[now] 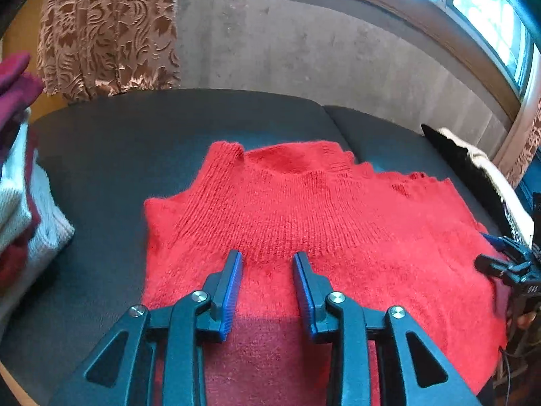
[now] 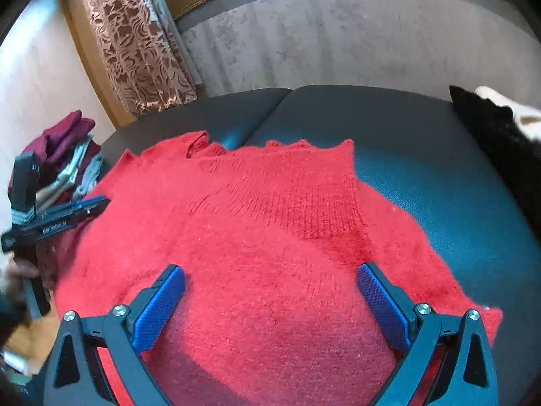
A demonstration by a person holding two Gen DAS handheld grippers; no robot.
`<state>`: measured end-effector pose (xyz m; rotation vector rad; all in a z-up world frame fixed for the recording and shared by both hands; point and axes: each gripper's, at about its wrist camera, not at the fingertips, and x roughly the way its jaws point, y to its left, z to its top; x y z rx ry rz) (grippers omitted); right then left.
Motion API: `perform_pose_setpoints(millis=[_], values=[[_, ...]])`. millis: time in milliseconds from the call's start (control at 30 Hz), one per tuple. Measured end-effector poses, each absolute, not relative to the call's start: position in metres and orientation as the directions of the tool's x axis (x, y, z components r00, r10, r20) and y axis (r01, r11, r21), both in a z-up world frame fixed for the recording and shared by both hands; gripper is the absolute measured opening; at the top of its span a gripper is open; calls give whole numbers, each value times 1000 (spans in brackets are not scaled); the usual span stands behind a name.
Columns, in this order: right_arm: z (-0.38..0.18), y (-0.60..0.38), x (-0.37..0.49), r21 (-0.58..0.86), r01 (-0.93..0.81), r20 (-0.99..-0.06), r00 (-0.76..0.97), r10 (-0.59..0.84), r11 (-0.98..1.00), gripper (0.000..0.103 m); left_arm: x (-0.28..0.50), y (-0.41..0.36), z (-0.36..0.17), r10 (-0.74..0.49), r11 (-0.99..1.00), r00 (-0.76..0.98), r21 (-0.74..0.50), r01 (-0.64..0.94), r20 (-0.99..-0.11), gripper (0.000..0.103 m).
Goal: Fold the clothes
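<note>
Red fuzzy knit sweater [image 1: 304, 223] lies spread on the dark cushioned seat [image 1: 108, 155], its ribbed collar toward the far edge by the grey backrest [image 1: 304, 50], its body running down toward both cameras and covering the near middle of the seat. The left gripper [image 1: 267, 264] hovers low over the chest area, jaws parted with only a narrow gap, nothing between the blue pads. The right gripper [image 2: 270, 284] stands with its jaws spread wide over the lower body of the knit, empty as well. At the seat's left end sits a stack of folded garments [image 2: 67, 165], maroon and pale pieces; at the right end lies a black and cream garment [image 2: 490, 128]. The sweater looks partly gathered, with a flap of ribbed knit doubled over near the collar in the right view, so this could be a fold under way or a garment just laid out; the frames do not settle it. Risks, as I judge them: loose fluffy knit slips out of smooth pads, a pinch that takes only the top layer would drag it askew, and the left side lies close to the seat's left edge, so a hard pull could slide cloth off.
</note>
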<state>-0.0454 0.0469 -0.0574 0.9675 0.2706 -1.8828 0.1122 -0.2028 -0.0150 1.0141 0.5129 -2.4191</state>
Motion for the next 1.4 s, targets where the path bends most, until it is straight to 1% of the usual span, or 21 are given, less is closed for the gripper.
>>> perform_pose_setpoints(millis=[67, 167, 233, 300, 400, 500, 600, 700, 767, 833, 867, 933, 967, 1000, 1033, 1100, 1167, 1233, 1400], values=[[-59, 42, -41, 170, 842, -727, -244, -642, -512, 103, 117, -205, -12, -258, -817, -638, -188, 544, -726, 32], [-59, 44, -41, 187, 840, -711, -242, -660, -510, 103, 135, -221, -3, -212, -781, -687, -302, 547, -695, 32], [-59, 46, -40, 193, 839, -704, -243, -668, -509, 103, 156, -232, 2, -212, -744, -704, -355, 566, -678, 36], [-59, 47, -40, 200, 838, -696, -244, -675, -509, 103, 168, -240, 6, -207, -740, -699, -358, 570, -684, 47], [-59, 48, -39, 210, 836, -684, -245, -687, -508, 103, 175, -250, 6, -199, -750, -682, -338, 568, -704, 52], [-59, 47, -36, 205, 835, -681, -253, -687, -511, 103, 173, -268, -5, -171, -726, -660, -359, 586, -731, 58], [-59, 46, -33, 182, 836, -687, -268, -676, -517, 103, 165, -284, -20, -96, -711, -652, -406, 574, -752, 58], [-59, 46, -33, 183, 837, -686, -268, -677, -517, 103, 153, -288, -29, -59, -734, -641, -402, 547, -765, 58], [-60, 47, -34, 192, 836, -682, -264, -683, -514, 103, 148, -288, -31, -48, -747, -659, -411, 522, -750, 58], [-60, 47, -34, 198, 836, -678, -260, -687, -512, 103, 147, -291, -34, -30, -730, -682, -451, 514, -730, 58], [-60, 48, -34, 202, 836, -676, -258, -690, -511, 103, 146, -292, -36, -23, -718, -691, -470, 514, -722, 57], [-60, 48, -35, 212, 836, -675, -249, -695, -506, 103, 143, -293, -37, -11, -711, -691, -481, 514, -722, 48], [-60, 48, -37, 219, 836, -676, -243, -696, -504, 103, 141, -293, -38, -6, -707, -691, -486, 514, -723, 35], [-60, 47, -37, 218, 836, -679, -241, -693, -504, 103, 140, -294, -38, 6, -693, -692, -502, 518, -722, 30], [-60, 45, -36, 211, 836, -684, -244, -688, -506, 103, 139, -295, -38, 17, -677, -693, -518, 523, -721, 26], [-59, 41, -34, 183, 841, -704, -250, -665, -509, 103, 136, -291, -31, -8, -680, -679, -494, 542, -734, 19], [-56, 33, -33, 153, 855, -745, -230, -626, -496, 103, 132, -288, -20, -31, -687, -674, -474, 551, -738, 18], [-47, 31, -37, 176, 872, -777, -162, -608, -457, 103, 129, -284, -2, -47, -701, -679, -460, 545, -733, 18], [-14, 53, -29, 222, 925, -766, -29, -642, -307, 103, 119, -286, 26, -53, -730, -670, -429, 532, -741, 18]])
